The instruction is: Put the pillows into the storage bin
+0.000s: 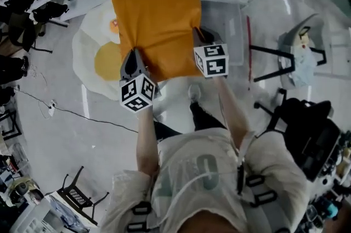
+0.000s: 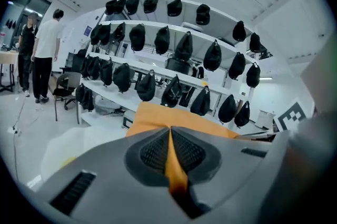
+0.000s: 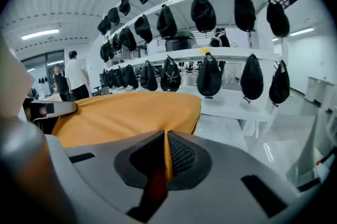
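Orange fabric pillow (image 1: 156, 18) is off the floor, flat and roughly level, held by its near edge at both near corners. It's in front of the person, over the pale floor.

Left gripper (image 1: 133, 56): clenched on the near-left corner. In the left gripper view (image 2: 170, 130) a fold of orange cloth (image 2: 158, 115) is pinched between the ribbed black pads (image 2: 152, 152), no gap.

Right gripper (image 1: 196, 33): same on the near-right corner. The right gripper view (image 3: 165, 136) shows the jaws clamped on a thin strip of cloth, with the rest of the pillow (image 3: 126, 112) spreading out to the left.

Clear plastic storage bin (image 1: 233, 23) sits on the floor at the pillow's right, its left side partly covered by the pillow from above. The pillow isn't in the bin.

White fried-egg-shaped cushion with a yellow yolk patch (image 1: 90, 54) lies on the floor at left, its right side hidden under the pillow.

White shelves with rows of black bags (image 2: 158, 44) run along the far side, also seen in the right gripper view (image 3: 210, 75). Two people (image 2: 45, 54) are standing far left. A black chair (image 1: 307, 128) is near right.
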A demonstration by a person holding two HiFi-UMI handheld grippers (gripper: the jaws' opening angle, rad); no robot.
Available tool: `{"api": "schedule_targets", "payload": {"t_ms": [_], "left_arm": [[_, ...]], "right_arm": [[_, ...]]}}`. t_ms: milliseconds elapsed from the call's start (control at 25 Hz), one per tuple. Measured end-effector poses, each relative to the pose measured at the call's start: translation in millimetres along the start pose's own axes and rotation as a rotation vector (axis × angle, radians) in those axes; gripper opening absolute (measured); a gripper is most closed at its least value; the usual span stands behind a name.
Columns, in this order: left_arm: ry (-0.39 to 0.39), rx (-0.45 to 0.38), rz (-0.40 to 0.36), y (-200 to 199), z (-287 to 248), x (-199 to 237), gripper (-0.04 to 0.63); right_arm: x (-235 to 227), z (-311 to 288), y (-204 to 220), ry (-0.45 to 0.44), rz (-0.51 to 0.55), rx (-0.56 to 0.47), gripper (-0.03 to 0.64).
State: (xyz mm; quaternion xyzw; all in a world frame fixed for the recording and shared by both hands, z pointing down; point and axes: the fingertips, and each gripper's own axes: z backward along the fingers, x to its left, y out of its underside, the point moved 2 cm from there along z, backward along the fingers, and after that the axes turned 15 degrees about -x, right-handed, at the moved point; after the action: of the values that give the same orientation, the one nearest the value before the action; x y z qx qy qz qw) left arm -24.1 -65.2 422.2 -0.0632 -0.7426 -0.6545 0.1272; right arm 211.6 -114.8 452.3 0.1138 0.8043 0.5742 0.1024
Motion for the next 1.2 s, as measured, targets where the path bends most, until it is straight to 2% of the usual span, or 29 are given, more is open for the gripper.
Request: {"api": "schedule_targets", "payload": {"t_ms": [240, 520, 800, 1200], "left_arm": [[0.152, 0.063, 0.034, 50.3, -47.8, -124.6, 0.011], [0.270, 0.131, 0.052, 98.0, -89.7, -216.7, 0.011], [0.354, 0.165, 0.036, 125.4, -114.4, -266.4, 0.011], [0.392, 0.214, 0.041, 166.4, -146.8, -285.0, 0.011]], "right_arm": [[-137.5, 32.1, 17.6, 0.127, 0.040, 0.010, 0.015], [-241.6, 53.0, 38.6, 0.233, 0.067, 0.026, 0.015], [-298.0, 58.4, 51.8, 0.278, 0.073, 0.021, 0.015], [-331.0, 34.6, 75.7, 0.294, 0.080, 0.057, 0.015]]}}
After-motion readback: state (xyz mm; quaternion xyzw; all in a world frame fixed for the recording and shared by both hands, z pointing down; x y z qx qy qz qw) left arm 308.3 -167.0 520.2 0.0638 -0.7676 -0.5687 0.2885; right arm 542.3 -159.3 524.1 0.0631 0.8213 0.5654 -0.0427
